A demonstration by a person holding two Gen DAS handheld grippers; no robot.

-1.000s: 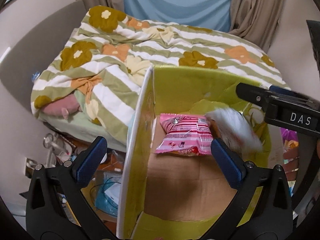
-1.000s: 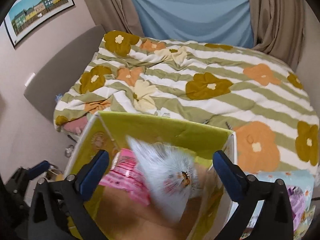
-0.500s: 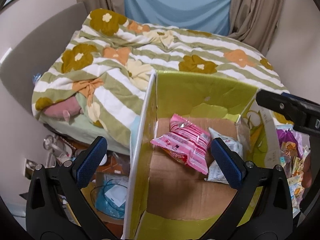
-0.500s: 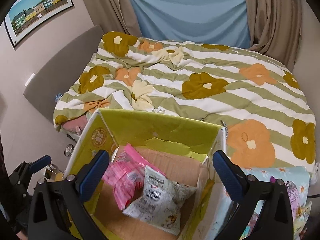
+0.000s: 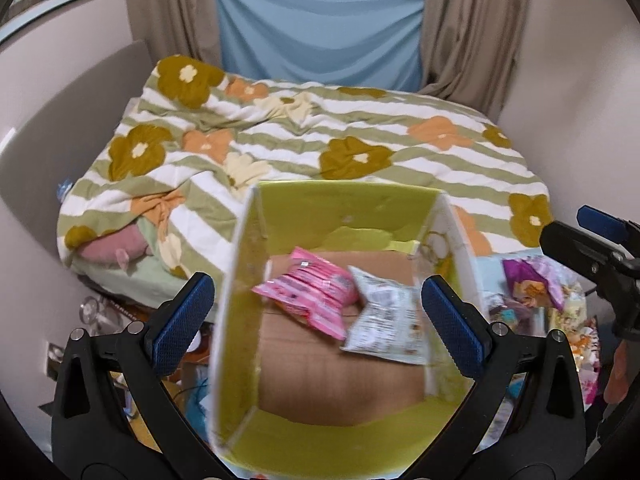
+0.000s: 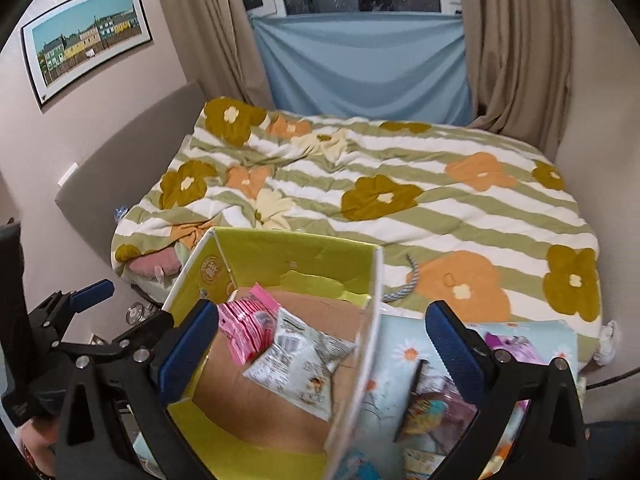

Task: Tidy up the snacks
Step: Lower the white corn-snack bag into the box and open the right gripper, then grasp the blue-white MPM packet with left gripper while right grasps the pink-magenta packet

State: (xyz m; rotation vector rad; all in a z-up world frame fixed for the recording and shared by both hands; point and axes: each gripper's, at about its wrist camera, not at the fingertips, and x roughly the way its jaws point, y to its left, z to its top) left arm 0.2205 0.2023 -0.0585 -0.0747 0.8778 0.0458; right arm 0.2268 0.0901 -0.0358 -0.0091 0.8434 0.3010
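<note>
the left gripper [image 5: 318, 312] is hanging spread wide above the open cardboard box [image 5: 240, 280], its textured blue pads [image 5: 182, 322] gripping nothing. the right gripper [image 6: 320, 344] is likewise standing released and empty, straddling the box's right wall, one pad over the box and the other over the loose snacks [image 6: 432, 408] beside it. the box is rectangular, with glossy yellow-green inner walls, white edges and a bare brown corrugated floor; a round printed seal [image 6: 213, 269] is showing on one flap, too small to read. inside, a crinkly pink striped snack packet [image 5: 316, 296] is lying partly on top of a white foil snack bag [image 5: 384, 324] printed with small text that is blurring beyond reading. behind the box, a quilted floral striped duvet [image 6: 400, 200] is covering the bed.
</note>
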